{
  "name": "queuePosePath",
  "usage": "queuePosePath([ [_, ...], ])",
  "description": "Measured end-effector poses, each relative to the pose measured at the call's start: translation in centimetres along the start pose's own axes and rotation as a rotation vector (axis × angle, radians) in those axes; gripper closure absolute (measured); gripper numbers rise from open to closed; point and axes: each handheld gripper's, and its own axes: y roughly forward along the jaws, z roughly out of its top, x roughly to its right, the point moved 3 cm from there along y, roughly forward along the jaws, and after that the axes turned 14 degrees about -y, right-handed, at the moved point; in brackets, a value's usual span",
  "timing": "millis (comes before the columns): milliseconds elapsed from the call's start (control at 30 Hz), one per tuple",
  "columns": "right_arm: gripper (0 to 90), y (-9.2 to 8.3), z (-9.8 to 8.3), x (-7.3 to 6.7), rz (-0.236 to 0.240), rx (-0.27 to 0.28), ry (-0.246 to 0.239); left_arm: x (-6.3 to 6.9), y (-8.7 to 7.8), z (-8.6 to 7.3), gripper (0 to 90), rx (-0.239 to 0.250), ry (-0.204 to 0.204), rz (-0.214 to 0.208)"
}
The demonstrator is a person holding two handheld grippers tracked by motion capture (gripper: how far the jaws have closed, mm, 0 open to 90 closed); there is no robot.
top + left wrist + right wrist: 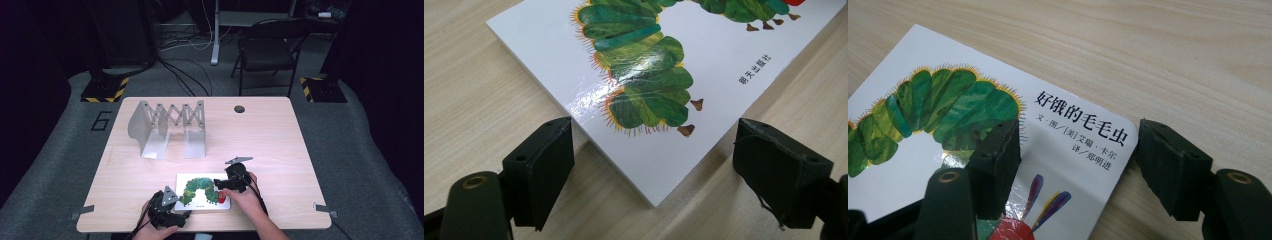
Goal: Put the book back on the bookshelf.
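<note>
White caterpillar-cover picture book point(202, 192) flat on light wooden table point(260, 135), near front edge. Left gripper point(651, 165) jaws spread astride one corner; right gripper point(1078, 165) jaws spread over opposite corner, nothing pinched.

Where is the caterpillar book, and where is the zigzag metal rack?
caterpillar book point(202, 191), high view, on the green caterpillar in the middle of its cover.
zigzag metal rack point(172, 116), high view, on the crossed bars along its top.
</note>
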Motion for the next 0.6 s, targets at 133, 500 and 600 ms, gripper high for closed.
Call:
queuePosePath([
  [133, 34.6, -0.1, -0.03, -0.11, 0.003, -0.011, 0.019, 0.09, 0.08, -0.04, 15.5, -0.004, 0.005, -0.002],
  [500, 37.9, -0.5, 0.07, -0.14, -0.002, 0.001, 0.029, 0.04, 0.38, -0.05, 12.5, 0.016, 0.007, 0.0],
  [600, 38.7, -0.65, 0.11, -0.15, -0.002, 0.004, 0.031, -0.05, 0.38, -0.01, 10.7, 0.005, 0.017, -0.007],
])
